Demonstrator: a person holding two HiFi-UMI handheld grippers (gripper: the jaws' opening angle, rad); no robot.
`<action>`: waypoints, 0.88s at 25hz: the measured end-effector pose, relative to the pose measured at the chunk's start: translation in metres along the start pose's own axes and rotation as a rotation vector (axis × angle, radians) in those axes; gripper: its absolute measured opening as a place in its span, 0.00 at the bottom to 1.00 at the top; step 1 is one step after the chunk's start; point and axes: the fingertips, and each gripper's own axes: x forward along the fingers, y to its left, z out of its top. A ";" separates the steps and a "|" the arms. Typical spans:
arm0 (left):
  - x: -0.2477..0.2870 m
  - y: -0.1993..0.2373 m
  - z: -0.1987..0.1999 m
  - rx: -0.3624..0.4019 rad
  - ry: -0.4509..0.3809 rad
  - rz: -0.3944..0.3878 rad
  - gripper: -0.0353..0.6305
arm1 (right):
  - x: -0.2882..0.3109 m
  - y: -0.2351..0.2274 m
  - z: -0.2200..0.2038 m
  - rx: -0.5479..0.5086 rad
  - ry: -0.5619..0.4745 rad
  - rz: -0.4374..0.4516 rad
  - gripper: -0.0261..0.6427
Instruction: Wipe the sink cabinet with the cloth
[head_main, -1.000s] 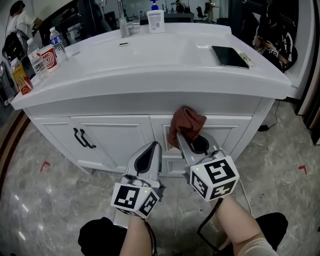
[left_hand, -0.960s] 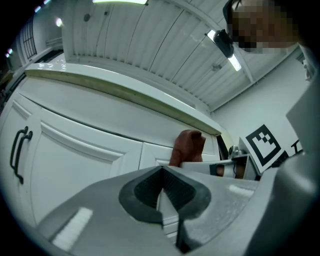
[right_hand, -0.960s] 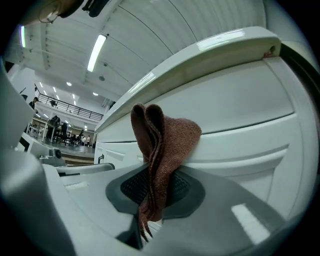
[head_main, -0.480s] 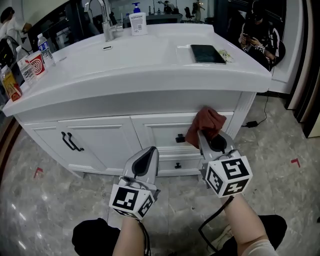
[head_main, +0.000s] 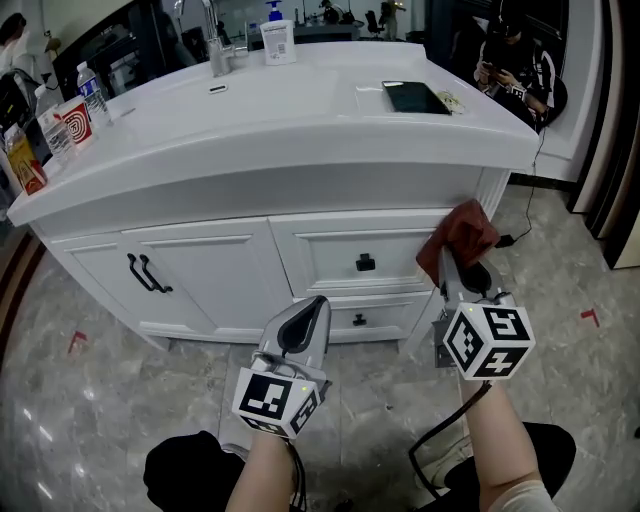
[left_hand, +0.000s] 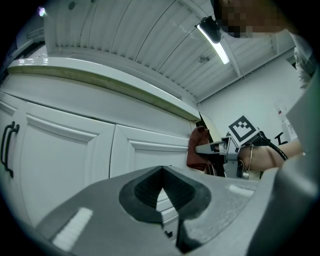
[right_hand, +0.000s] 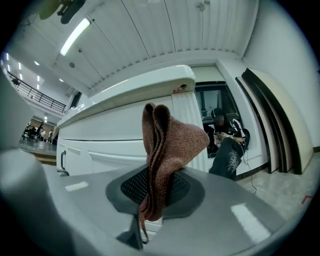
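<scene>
The white sink cabinet (head_main: 250, 265) stands before me with doors at the left and two drawers at the right. A reddish-brown cloth (head_main: 460, 238) is pinched in my right gripper (head_main: 452, 262), which is shut on it and holds it against the cabinet's right front corner, beside the upper drawer (head_main: 360, 255). In the right gripper view the folded cloth (right_hand: 162, 150) stands up from between the jaws. My left gripper (head_main: 300, 322) hangs lower, in front of the lower drawer, shut with nothing in it (left_hand: 162, 192).
The white countertop (head_main: 300, 120) holds a faucet (head_main: 213, 45), a soap bottle (head_main: 277, 40), a dark tablet (head_main: 412, 97), and bottles and cartons (head_main: 50, 130) at the left end. A seated person (head_main: 515, 65) is behind the right end. A cable (head_main: 525, 215) runs over the marble floor.
My right gripper has carried the cloth rightward along the cabinet front, from the middle drawer area to the right corner. The left gripper has stayed low in front of the cabinet.
</scene>
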 end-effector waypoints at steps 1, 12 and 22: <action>-0.004 0.003 -0.003 -0.003 0.001 0.005 0.05 | -0.001 0.009 -0.001 -0.001 -0.004 0.020 0.16; -0.043 0.054 -0.006 -0.034 0.001 0.124 0.05 | 0.023 0.183 -0.051 -0.053 0.008 0.390 0.16; -0.051 0.088 -0.023 -0.069 0.010 0.178 0.05 | 0.067 0.212 -0.088 -0.016 0.091 0.375 0.16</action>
